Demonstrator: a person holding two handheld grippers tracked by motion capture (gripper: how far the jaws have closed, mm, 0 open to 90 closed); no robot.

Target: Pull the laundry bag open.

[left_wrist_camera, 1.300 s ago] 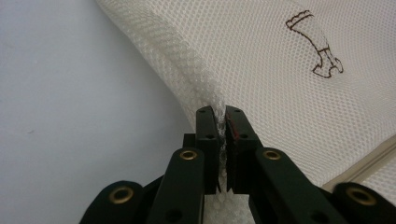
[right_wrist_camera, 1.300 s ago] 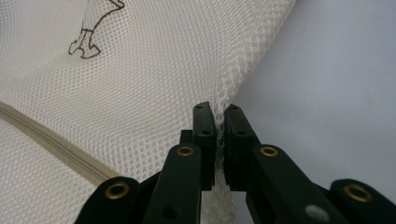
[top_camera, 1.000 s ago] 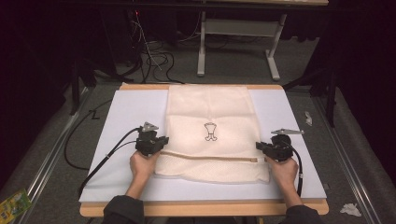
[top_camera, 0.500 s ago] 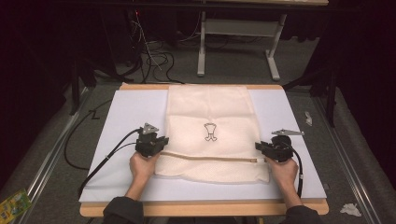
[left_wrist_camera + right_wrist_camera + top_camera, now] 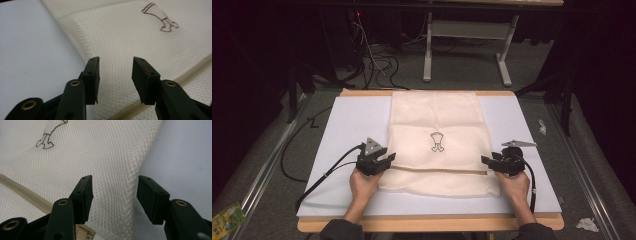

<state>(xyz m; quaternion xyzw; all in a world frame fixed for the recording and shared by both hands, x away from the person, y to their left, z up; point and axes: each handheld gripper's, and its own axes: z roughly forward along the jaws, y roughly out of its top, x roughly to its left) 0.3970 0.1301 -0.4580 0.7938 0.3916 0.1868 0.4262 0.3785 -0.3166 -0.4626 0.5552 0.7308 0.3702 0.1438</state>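
A cream mesh bag (image 5: pixel 438 142) is laid flat on the white mat (image 5: pixel 352 120) that covers the table (image 5: pixel 432 223), roughly centred, with its far edge at the far end of the mat. A small dark printed figure (image 5: pixel 437 142) is seen near its middle. The near part of the bag is folded over, and a zip (image 5: pixel 437 171) is seen running across from one side to the other, close to the near edge.

The left gripper (image 5: pixel 384 161) is held at the bag's left edge, level with the zip. Its jaws have just been opening and now stand apart; in the left gripper view (image 5: pixel 115 75) mesh is seen lying beyond the gap, but nothing is pinched between the pads.

The right gripper (image 5: pixel 486 161) is held at the bag's right edge, at the end of the zip. Its jaws have likewise just been opening and are spread wide; in the right gripper view (image 5: pixel 113 195) the bag's edge passes beneath the gap, ungripped.

Judged state of work: one fold is taken as laid down and released, the cloth lying smooth and even. The bag remains long from near to far, so further folding is judged to be left. A fresh grip would be needed for that.
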